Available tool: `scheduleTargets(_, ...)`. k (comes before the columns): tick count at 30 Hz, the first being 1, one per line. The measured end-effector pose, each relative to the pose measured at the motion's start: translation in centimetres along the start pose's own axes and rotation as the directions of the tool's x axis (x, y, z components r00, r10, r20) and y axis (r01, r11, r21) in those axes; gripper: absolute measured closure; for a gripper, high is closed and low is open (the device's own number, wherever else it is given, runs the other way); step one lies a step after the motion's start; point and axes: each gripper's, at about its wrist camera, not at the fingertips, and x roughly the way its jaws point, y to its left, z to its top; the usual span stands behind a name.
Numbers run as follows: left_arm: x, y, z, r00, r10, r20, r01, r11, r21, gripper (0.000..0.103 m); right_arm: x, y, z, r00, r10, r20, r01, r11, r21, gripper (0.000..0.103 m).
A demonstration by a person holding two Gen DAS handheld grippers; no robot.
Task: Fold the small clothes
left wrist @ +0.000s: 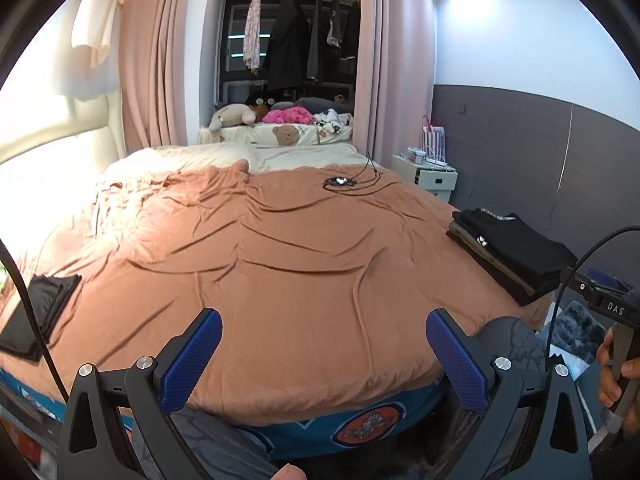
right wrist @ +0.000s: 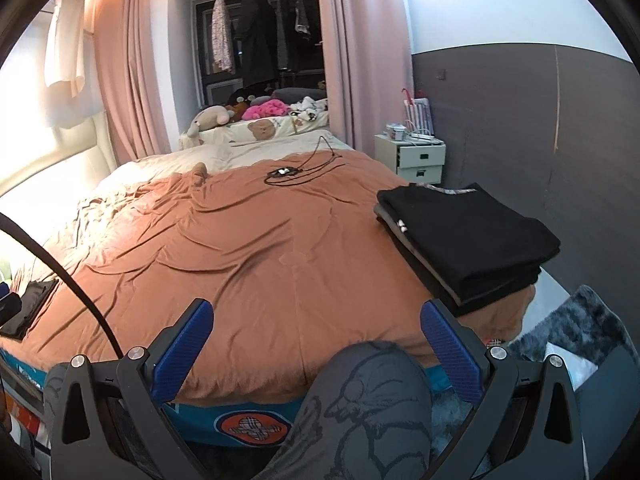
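A stack of folded dark clothes (left wrist: pixel 508 254) (right wrist: pixel 466 236) rests on the right edge of the bed, a black piece on top. One small black folded garment (left wrist: pixel 34 312) (right wrist: pixel 28 306) lies flat at the bed's left edge. My left gripper (left wrist: pixel 324 344) hangs open over the near edge of the orange bedspread (left wrist: pixel 280 260), with nothing between its blue fingers (left wrist: pixel 192 356). My right gripper (right wrist: pixel 316 340) is open too, empty, above the same edge (right wrist: pixel 240 264) and just left of the stack. The right gripper's handle (left wrist: pixel 612 312) shows in the left wrist view, held by a hand.
A black cable with a small device (left wrist: pixel 340 181) (right wrist: pixel 284 172) lies on the far part of the bed. A white nightstand (left wrist: pixel 430 174) (right wrist: pixel 416 158) stands at the right wall. Plush toys (left wrist: pixel 280 114) sit beyond the pillows. A person's patterned knee (right wrist: pixel 372 392) is below the right gripper. A grey rug (right wrist: pixel 576 328) lies right.
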Motion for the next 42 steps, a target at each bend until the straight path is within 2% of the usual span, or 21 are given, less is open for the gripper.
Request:
scheduleTargets(14, -0.7, -1.0, -1.6, 1.0, -0.004, -0.008, 0.004, 1.0, 0.006, 0.0, -1.7, 1.7, -2.0, 0.999, -0.05, 0.014, 0.051, 0.997, -0.05, 0.0)
scheduleTargets(42, -1.4, -0.6, -2.7, 1.0, -0.012, -0.012, 0.012, 1.0, -0.01, 0.001, -2.2, 0.9, -2.6, 0.999, -0.041, 0.02, 0.042, 0.997, -0.059, 0.0)
